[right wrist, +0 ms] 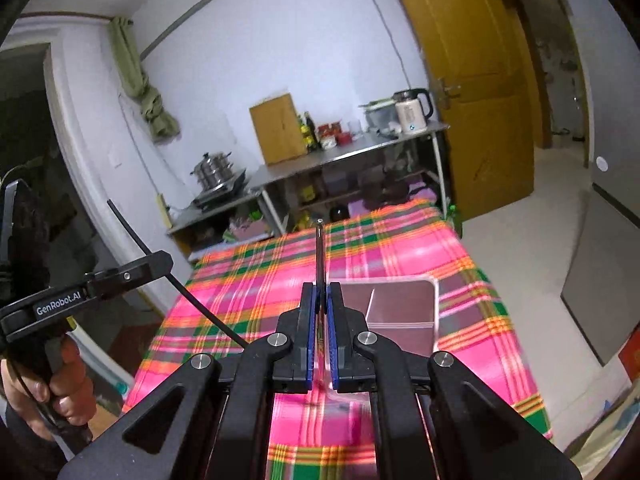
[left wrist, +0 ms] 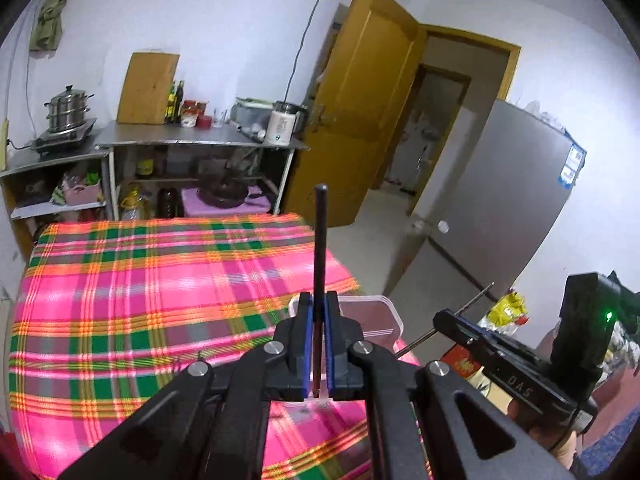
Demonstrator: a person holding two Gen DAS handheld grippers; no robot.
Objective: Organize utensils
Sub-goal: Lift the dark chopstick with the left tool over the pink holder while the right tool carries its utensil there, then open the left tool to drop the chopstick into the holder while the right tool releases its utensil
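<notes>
My left gripper (left wrist: 319, 300) is shut on a black chopstick (left wrist: 320, 240) that stands up between its blue pads. My right gripper (right wrist: 321, 292) is shut on a thin dark metal-tipped chopstick (right wrist: 320, 252), also upright. Both are held above a table with a pink plaid cloth (left wrist: 140, 300). A clear plastic box (right wrist: 400, 308) sits on the cloth just ahead of the right gripper; it also shows in the left wrist view (left wrist: 372, 316). The right gripper (left wrist: 460, 320) with its stick shows at the right of the left view, and the left gripper (right wrist: 160, 264) at the left of the right view.
Beyond the table stand steel shelves (left wrist: 200, 140) with a steamer pot (left wrist: 66, 110), bottles, a cutting board and a kettle (left wrist: 282, 126). A yellow door (left wrist: 360, 120) stands open, and a grey fridge (left wrist: 500, 200) is at the right.
</notes>
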